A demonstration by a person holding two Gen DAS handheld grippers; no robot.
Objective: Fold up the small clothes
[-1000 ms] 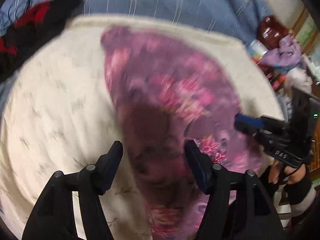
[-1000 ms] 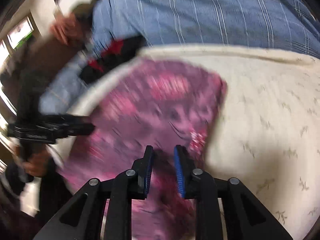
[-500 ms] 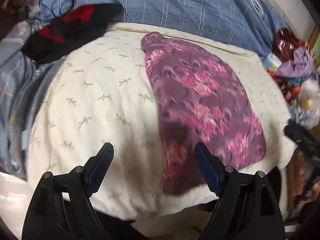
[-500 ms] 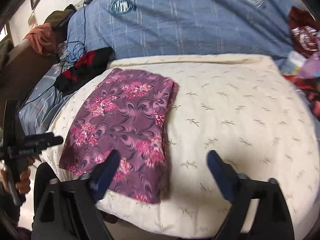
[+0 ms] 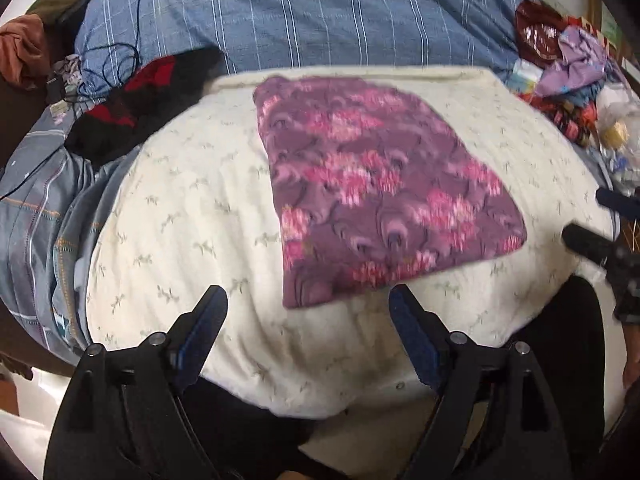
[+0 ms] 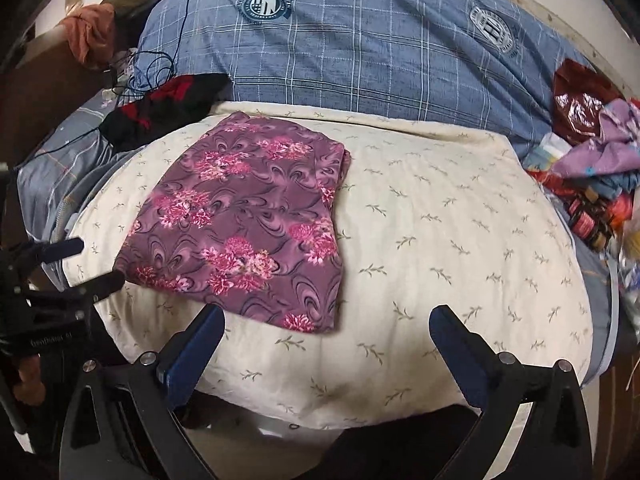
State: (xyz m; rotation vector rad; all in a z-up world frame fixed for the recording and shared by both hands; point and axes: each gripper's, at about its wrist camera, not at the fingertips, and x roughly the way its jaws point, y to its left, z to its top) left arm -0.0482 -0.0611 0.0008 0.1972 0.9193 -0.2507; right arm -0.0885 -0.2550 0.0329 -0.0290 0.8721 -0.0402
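Item: purple floral garment (image 6: 244, 224), folded into a flat, roughly rectangular packet; it is lying on the cream leaf-print cushion (image 6: 440, 240), toward that cushion's left half as the right wrist view shows it, its near edge sitting close to the cushion's front edge; the folded spine is running along its right side.

Risks, as a judgement: the cushion is bulging and sloping away at the front, so the packet is sitting where a nudge could slide it off or let the top layer creep open; a pinch taken on the upper layer alone would be undoing the fold; the right-hand corner at the far end is looking slightly bunched, which could be thickening any further fold; the left wrist view is blurring, so edges are reading poorly there.

Left gripper (image 5: 308, 304): fingers spread wide, holding nothing, hanging over the cushion just short of the garment's near edge; not touching the cloth.

Right gripper (image 6: 326, 324): jaws opening to their widest, nothing between them, hanging above the cushion's front with the garment's near right corner just beyond.

Surroundings: black and red garment (image 6: 160, 108) lying beyond the cushion's far left corner; blue checked bedding (image 6: 360, 48) behind; heap of coloured cloth and packets (image 6: 592, 168) at right.
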